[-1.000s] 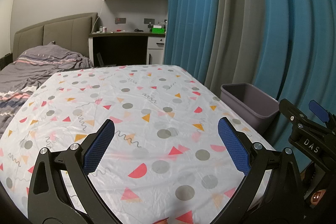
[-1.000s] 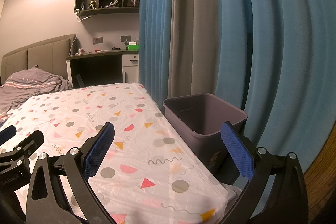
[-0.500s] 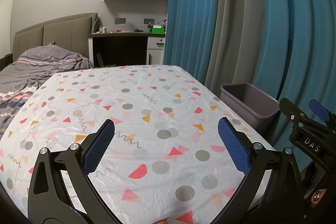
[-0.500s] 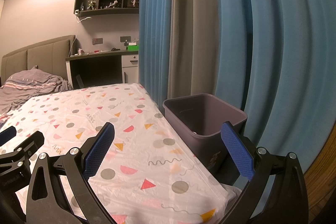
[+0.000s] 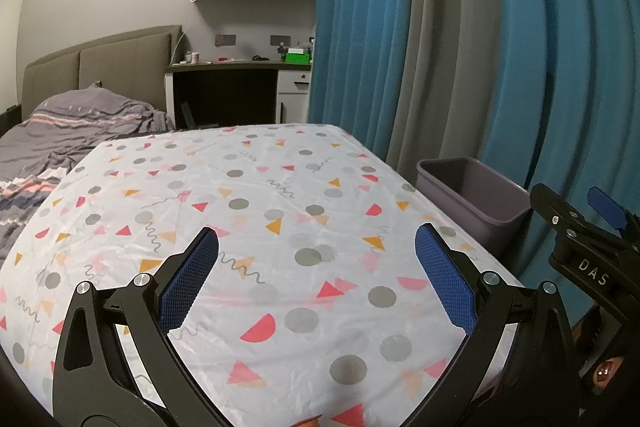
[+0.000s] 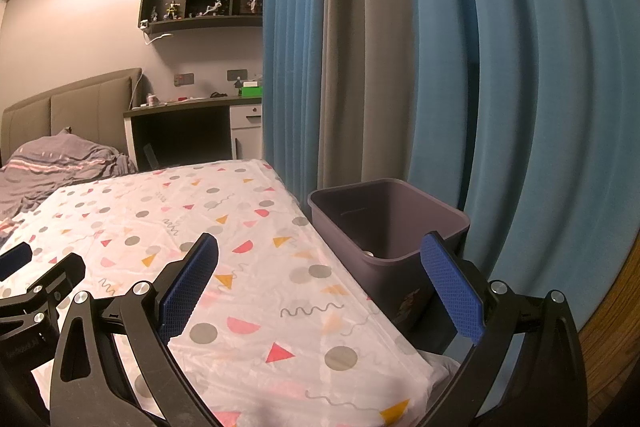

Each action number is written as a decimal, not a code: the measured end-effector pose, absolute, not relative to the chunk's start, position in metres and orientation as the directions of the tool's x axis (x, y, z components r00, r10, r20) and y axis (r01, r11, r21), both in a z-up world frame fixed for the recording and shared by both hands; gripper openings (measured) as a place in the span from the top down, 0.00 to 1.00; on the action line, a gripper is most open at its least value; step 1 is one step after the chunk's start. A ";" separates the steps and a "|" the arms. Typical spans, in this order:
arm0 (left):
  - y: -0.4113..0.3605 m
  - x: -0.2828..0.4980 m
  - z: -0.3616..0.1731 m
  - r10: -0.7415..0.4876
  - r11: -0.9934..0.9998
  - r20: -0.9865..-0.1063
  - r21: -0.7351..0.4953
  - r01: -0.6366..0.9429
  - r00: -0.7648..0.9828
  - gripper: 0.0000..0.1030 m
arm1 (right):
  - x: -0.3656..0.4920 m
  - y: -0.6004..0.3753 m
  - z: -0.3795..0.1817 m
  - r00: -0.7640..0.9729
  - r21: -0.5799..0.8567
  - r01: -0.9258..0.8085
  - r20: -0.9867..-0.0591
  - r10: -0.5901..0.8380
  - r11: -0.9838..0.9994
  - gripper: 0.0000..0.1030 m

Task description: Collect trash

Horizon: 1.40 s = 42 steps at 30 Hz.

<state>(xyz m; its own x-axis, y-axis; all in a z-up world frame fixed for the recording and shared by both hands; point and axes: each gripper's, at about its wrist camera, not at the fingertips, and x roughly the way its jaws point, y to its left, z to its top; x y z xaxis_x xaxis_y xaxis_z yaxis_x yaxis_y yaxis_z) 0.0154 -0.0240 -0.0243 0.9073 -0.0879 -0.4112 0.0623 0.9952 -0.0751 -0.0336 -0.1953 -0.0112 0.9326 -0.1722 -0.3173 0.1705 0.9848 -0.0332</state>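
Both the left gripper (image 5: 316, 267) and the right gripper (image 6: 320, 275) hang over the spotty tablecloth (image 5: 260, 195) with their blue jaws wide apart and holding nothing, and the purple trash bin (image 6: 384, 223) stands by the table's edge at about 2 o'clock, beside the blue curtain (image 6: 520, 87)

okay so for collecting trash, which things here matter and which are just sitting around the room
For the job: purple bin beside the table, small pale scrap inside it, left gripper and right gripper, both open and empty.

Just there: patterned tablecloth, bed, desk, shelf figurines, curtains.
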 end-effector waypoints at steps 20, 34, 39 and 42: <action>-0.026 0.017 -0.023 -0.093 0.995 -0.410 -0.076 0.067 0.907 0.06 | -0.035 -0.198 -0.011 0.933 -0.030 0.172 -0.316 -0.173 0.985 0.06; -0.027 0.018 -0.023 -0.101 0.994 -0.414 -0.081 0.074 0.905 0.06 | -0.035 -0.199 -0.011 0.933 -0.030 0.172 -0.317 -0.173 0.985 0.06; -0.029 0.019 -0.022 -0.110 0.993 -0.412 -0.080 0.084 0.905 0.06 | -0.036 -0.199 -0.011 0.932 -0.029 0.173 -0.317 -0.173 0.985 0.06; -0.027 0.017 -0.022 -0.116 0.993 -0.410 -0.079 0.092 0.905 0.06 | -0.036 -0.199 -0.010 0.933 -0.029 0.172 -0.317 -0.173 0.985 0.06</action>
<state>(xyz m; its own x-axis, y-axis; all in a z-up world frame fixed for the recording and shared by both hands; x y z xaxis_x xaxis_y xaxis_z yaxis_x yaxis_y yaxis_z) 0.0167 -0.0268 -0.0221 0.9046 -0.1159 -0.4102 0.0916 0.9927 -0.0786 -0.0357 -0.1987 -0.0105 0.9325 -0.1727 -0.3171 0.1725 0.9846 -0.0290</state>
